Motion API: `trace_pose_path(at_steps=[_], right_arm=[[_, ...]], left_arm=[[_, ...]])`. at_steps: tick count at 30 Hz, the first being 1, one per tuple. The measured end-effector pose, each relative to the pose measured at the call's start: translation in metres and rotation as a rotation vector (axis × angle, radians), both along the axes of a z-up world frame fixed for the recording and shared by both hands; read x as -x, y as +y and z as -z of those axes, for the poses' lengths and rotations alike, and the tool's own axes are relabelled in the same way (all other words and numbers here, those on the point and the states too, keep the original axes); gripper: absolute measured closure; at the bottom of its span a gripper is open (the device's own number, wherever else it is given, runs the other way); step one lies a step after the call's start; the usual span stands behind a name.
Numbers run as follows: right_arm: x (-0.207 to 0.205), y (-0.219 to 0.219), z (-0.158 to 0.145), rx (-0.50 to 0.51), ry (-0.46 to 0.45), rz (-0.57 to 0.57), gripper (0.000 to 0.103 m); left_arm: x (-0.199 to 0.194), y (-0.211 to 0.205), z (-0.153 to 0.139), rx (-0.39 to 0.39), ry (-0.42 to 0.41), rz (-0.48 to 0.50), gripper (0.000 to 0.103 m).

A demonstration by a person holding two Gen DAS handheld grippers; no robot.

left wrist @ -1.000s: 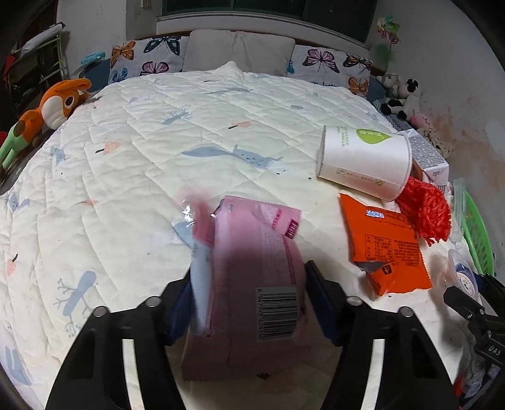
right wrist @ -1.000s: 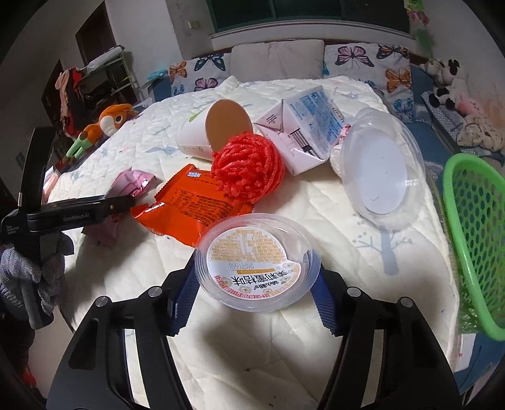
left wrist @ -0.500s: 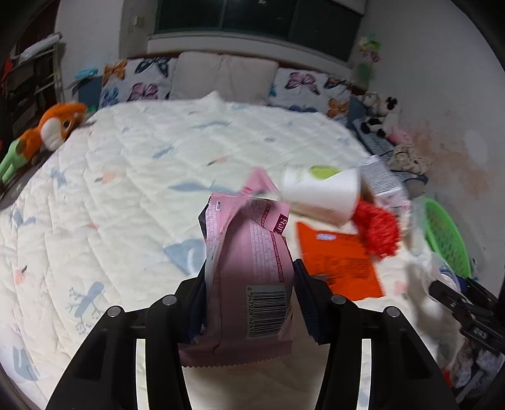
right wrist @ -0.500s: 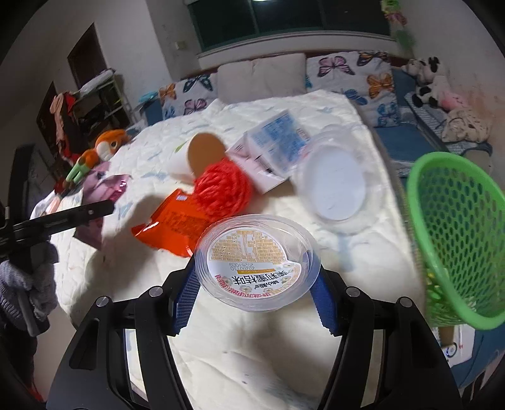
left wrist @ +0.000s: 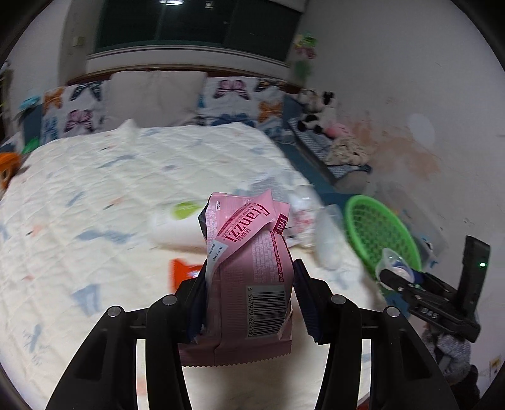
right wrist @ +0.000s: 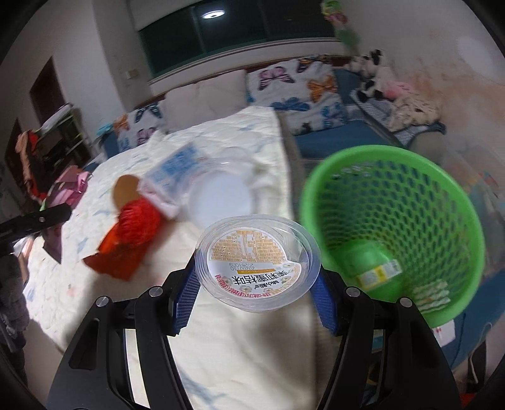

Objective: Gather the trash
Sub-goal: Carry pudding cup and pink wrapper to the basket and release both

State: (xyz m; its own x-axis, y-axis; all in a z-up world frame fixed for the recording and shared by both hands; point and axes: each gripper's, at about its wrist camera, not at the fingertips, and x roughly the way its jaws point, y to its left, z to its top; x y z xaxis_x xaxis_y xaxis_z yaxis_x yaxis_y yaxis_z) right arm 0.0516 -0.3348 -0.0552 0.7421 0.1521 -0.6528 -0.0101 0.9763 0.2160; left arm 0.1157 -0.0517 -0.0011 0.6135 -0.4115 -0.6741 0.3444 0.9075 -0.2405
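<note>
A bed [left wrist: 94,195] with a cream quilted cover fills the near ground in both views. On it, blurred, lie an orange packet [right wrist: 110,252], a red mesh ball [right wrist: 139,220], a paper cup [left wrist: 176,227], a carton [right wrist: 176,164] and a clear lid [right wrist: 221,195]. Farther back butterfly pillows [right wrist: 290,85] and a plain pillow [left wrist: 157,94] lean at the headboard under a dark window [left wrist: 195,25]; plush toys [left wrist: 312,110] sit by the stained wall on the right.

A green basket [right wrist: 394,227] stands off the bed's right edge, just beside the right tool and slightly past it; a green-labelled item [right wrist: 369,265] lies inside it.

The left tool [left wrist: 249,296] is about half open and grips a pink wrapper [left wrist: 249,277] upright between its pads, held above the bed, with the basket to its right and farther off. The right tool [right wrist: 255,293] is closed on a clear tub [right wrist: 257,261] with a printed label, holding it by the sides over the bed edge, next to the basket's rim. In the left view the right tool shows at the far right, in front of the basket.
</note>
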Motion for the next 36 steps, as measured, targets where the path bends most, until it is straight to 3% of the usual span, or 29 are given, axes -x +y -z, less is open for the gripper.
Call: trace_pose_path(at_steps=[19, 22, 36], right_arm=[[-0.004, -0.118, 0.028, 0.002, 0.073, 0.237, 0.036], [0.001, -0.126, 0.030, -0.014, 0.074, 0.254, 0.031], [0.037, -0.139, 0.017, -0.038, 0.025, 0.283, 0.027]], left_arm=[[-0.034, -0.171, -0.007, -0.028, 0.006, 0.290, 0.054], [-0.036, -0.192, -0.004, -0.035, 0.017, 0.323, 0.054], [-0.041, -0.266, 0.025, -0.101, 0.068, 0.412, 0.050]])
